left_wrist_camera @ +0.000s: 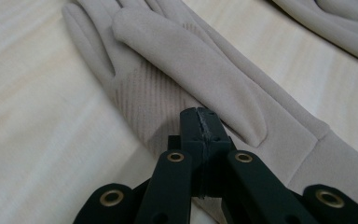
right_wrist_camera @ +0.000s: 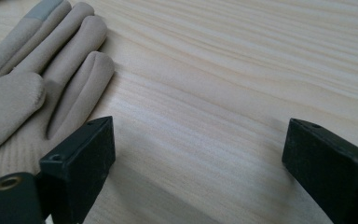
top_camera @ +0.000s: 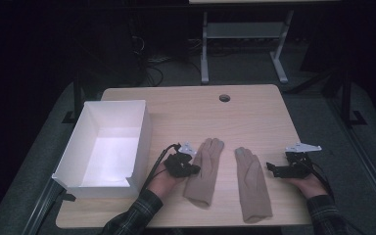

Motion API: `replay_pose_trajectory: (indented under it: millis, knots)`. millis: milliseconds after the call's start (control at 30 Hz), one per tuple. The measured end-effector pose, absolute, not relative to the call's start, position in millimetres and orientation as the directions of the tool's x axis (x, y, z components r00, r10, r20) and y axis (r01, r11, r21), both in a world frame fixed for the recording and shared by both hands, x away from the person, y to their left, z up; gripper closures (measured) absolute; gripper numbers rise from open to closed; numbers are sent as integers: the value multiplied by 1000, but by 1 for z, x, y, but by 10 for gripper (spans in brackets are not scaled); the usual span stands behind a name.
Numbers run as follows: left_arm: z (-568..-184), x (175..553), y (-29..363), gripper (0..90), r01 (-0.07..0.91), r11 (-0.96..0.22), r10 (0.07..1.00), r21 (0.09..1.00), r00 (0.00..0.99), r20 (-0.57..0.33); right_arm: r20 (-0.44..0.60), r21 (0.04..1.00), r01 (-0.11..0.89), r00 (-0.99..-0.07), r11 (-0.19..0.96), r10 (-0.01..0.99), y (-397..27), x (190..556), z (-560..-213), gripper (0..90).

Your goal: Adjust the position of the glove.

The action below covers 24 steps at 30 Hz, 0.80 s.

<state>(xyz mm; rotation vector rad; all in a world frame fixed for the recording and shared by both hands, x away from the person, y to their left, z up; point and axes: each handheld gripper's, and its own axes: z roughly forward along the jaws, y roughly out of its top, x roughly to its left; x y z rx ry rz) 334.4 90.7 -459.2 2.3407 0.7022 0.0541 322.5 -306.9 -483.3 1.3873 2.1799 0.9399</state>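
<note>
table (top_camera: 254, 110): wood | on it: white box (top_camera: 108, 142), left glove (top_camera: 203, 171), right glove (top_camera: 252, 183)

Bare table (top_camera: 186, 112) lies beyond both gloves (top_camera: 203, 171); white box (top_camera: 105, 147) blocks the left.

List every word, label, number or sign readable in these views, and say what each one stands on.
None: no readable text stands on anything here.
The left glove, the right glove, the white box and the wooden table are plain.
The left gripper, jaws shut, and the right gripper, jaws open, bear no lettering.
</note>
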Motion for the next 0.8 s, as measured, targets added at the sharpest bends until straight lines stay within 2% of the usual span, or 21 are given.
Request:
replay_pose_trajectory:
  millis: [267,367,567,633,800]
  knots:
    - [-458,320,97,891,475,-624,488,621,857,-165,30,714,639,-434,285,901,-307,323,-483,88]
    - [-453,324,96,806,490,-589,509,643,843,-175,29,714,639,-434,285,900,-307,323,-483,88]
    - [-447,341,98,705,501,-558,578,662,806,-123,30,714,639,-434,284,900,-307,323,-483,88]
    - [-450,347,98,673,520,-536,600,665,789,-132,30,714,639,-434,284,900,-307,323,-483,88]
    - [-459,352,96,653,534,-547,607,645,783,-134,30,713,640,-436,287,899,-307,323,-483,93]
